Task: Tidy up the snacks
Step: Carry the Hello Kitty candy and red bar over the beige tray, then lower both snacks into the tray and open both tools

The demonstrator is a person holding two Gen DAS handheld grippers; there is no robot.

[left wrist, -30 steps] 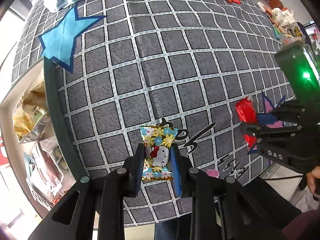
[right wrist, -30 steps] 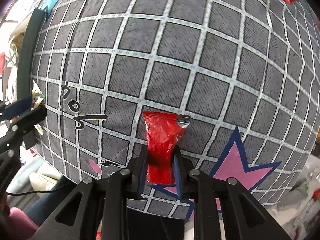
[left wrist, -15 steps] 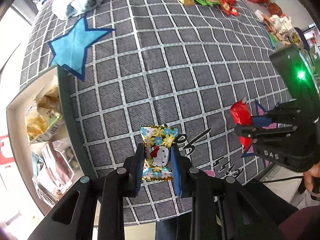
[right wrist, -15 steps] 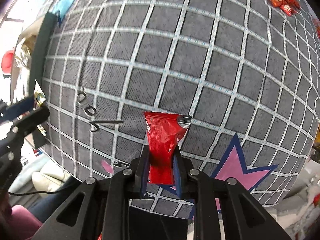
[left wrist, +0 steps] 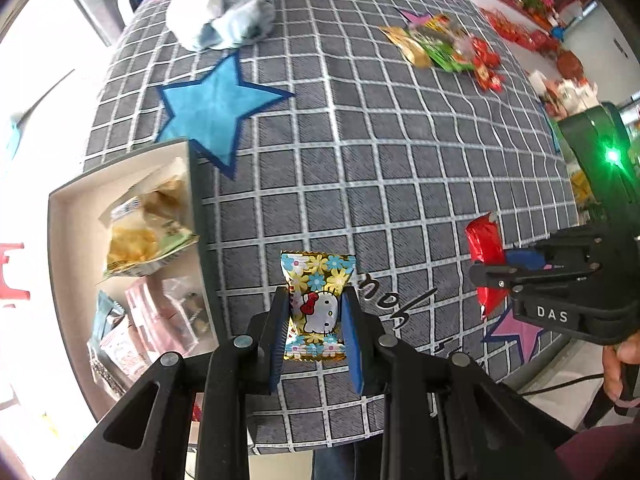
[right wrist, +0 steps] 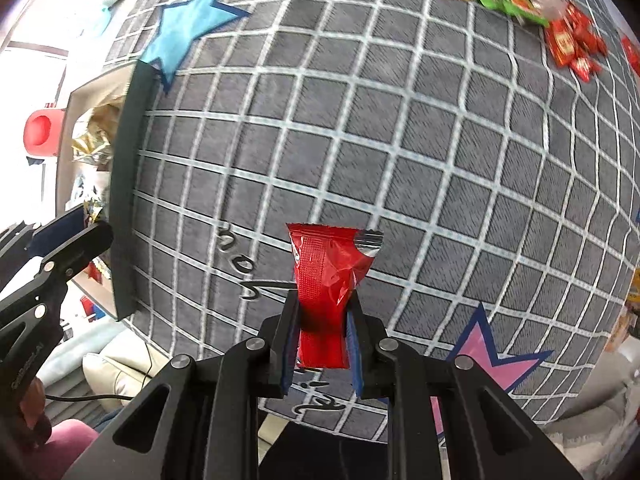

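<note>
The left gripper (left wrist: 315,322) pinches a floral cartoon-cat candy packet (left wrist: 316,304), and the right gripper (right wrist: 322,334) pinches a crinkled red foil sachet (right wrist: 326,280), both held above the grey checked cloth counter (left wrist: 360,128). The white open box with dark rim (left wrist: 72,208), already holding snack bags, sits to the left. Each packet should clear the rim before it is let go, one gripper at a time, so the two avoid colliding.

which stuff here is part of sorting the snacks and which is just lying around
Part of the job:
- flowery cat packet in left gripper
- red packet in right gripper
- box of snacks
- snack pile

Just lying about:
- blue cloth bundle
- checked tablecloth
</note>
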